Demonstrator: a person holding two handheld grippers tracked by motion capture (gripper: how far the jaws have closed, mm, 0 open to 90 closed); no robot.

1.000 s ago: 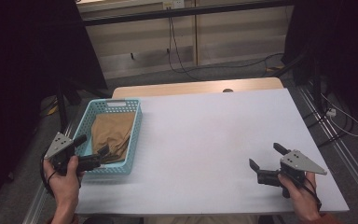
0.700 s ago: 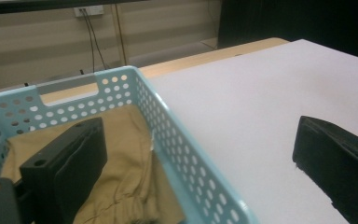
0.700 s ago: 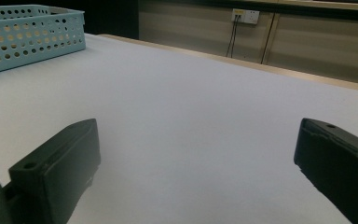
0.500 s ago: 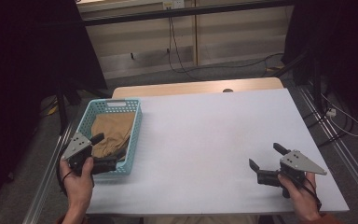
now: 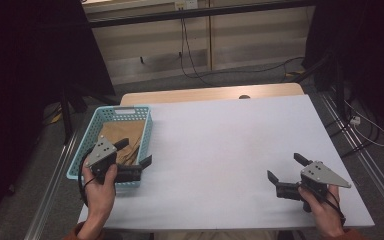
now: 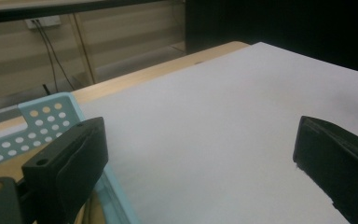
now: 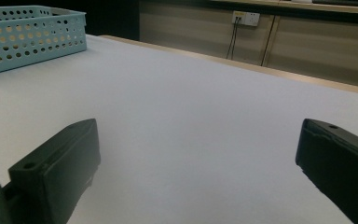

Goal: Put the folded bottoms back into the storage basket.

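So the left gripper [image 5: 134,153] sits over the near right corner of the light blue basket [image 5: 88,140] at the table's left side, jaws spread wide with nothing between them, one jaw over the basket and the other out over the white table [image 5: 220,150]. The brown paper bag [image 5: 122,137] lies flat inside the basket, just beside that gripper. The right gripper [image 5: 286,169] rests near the table's near right corner, well apart from the basket, also wide open and empty.

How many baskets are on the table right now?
1. The blue basket sits at the table's left edge, holding a brown cloth, with the left gripper open over its near right corner. None seem hidden.
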